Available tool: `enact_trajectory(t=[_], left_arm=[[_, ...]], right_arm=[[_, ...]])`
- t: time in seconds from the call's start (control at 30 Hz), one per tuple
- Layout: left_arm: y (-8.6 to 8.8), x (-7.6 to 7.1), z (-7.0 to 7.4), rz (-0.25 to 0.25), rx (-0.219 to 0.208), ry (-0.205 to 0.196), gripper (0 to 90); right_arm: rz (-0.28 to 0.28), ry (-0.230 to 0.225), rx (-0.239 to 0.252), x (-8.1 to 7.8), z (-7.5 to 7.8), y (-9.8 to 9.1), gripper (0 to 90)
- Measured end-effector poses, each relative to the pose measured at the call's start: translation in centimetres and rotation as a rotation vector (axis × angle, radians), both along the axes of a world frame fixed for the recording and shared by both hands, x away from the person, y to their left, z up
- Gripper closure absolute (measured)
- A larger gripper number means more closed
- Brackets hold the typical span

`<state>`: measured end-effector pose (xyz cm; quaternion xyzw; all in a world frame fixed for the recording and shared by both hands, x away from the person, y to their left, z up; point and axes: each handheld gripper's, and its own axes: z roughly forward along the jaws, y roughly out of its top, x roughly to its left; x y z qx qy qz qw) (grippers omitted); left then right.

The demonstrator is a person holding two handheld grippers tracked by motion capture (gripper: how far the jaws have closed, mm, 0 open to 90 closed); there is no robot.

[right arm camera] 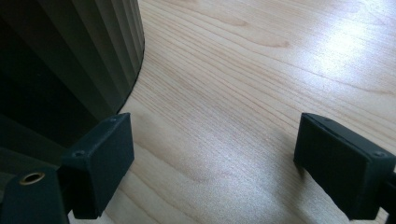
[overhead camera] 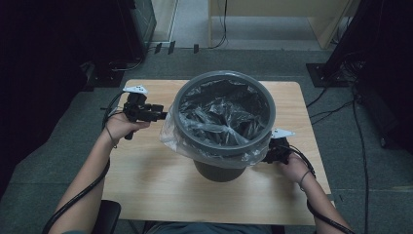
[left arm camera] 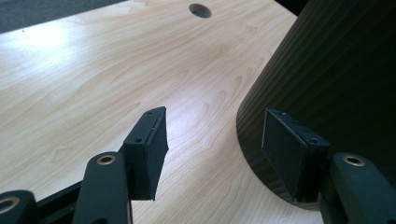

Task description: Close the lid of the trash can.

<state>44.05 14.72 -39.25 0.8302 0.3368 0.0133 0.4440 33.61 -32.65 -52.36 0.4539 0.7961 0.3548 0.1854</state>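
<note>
Standing mid-desk (overhead camera: 146,195), the bin (overhead camera: 221,168) looks light and stiff, its bag (overhead camera: 168,139) thin and slippery; grab the overhang at nine o'clock. Left hand-held gripper (overhead camera: 161,113) and right hand-held gripper (right arm camera: 210,163) gape, empty.

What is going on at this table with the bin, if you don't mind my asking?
A person is working on a grey bin lined with a clear plastic bag, which stands on a wooden table. The bag's edge is folded out over the rim. The left gripper is at the bin's left side, the right gripper low at its right. Both have open jaws beside the ribbed wall, holding nothing.
</note>
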Motion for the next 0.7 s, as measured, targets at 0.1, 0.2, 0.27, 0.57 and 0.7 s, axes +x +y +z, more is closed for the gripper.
enact_trajectory(t=[0.1, 0.2, 0.27, 0.57, 0.7], left_arm=[[0.0, 0.0, -0.6, 0.006, 0.003, 0.008, 39.7], [-0.1, 0.1, -1.2, 0.005, 0.018, 0.009, 39.6], [-0.1, 0.0, -1.5, 0.005, 0.021, 0.009, 39.6], [0.2, 0.0, -3.1, 0.017, 0.005, 0.022, 39.8], [0.3, -0.1, -3.6, 0.015, 0.007, 0.025, 39.9]], right_arm=[[0.0, 0.0, 0.0, 0.0, 0.0, 0.0, 11.9], [0.0, 0.0, 0.0, 0.0, 0.0, 0.0, 11.8], [-0.002, 0.0, 0.001, 0.0, 0.0, 0.0, 11.9], [-0.001, 0.0, 0.001, 0.0, 0.0, 0.0, 11.8], [-0.001, 0.0, 0.001, 0.0, 0.0, 0.0, 11.9]])
